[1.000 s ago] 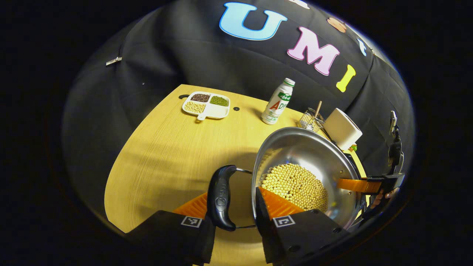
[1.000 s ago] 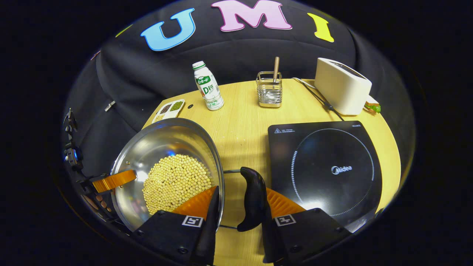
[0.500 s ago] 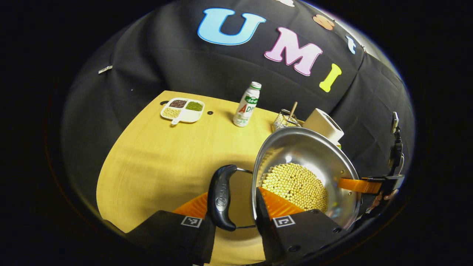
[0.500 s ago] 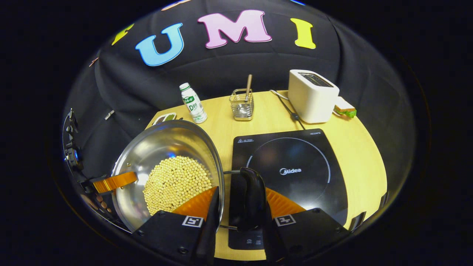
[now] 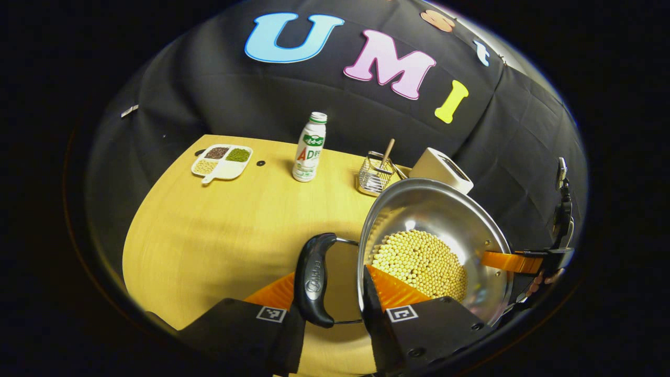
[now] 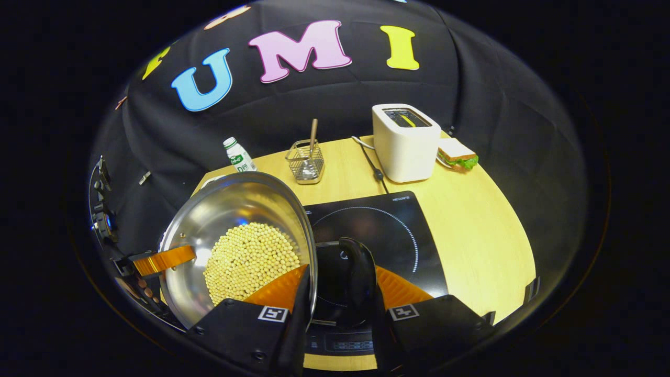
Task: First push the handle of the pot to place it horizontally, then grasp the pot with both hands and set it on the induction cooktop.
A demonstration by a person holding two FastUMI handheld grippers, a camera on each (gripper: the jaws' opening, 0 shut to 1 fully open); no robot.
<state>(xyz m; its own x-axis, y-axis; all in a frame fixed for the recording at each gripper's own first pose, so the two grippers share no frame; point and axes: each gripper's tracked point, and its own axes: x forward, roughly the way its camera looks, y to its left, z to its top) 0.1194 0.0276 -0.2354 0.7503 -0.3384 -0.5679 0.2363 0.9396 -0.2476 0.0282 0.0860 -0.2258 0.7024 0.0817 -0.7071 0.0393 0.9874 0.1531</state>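
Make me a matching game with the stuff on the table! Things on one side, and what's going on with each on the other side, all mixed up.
Things:
1. pot
2. toaster
3. wire basket
4. sandwich

States:
A. holds an upright wooden stick
B. lies right beside the toaster
C. full of yellow beans, gripped at both handles
D. white, with a black cord running out

Pairs: 1-C, 2-D, 3-A, 4-B
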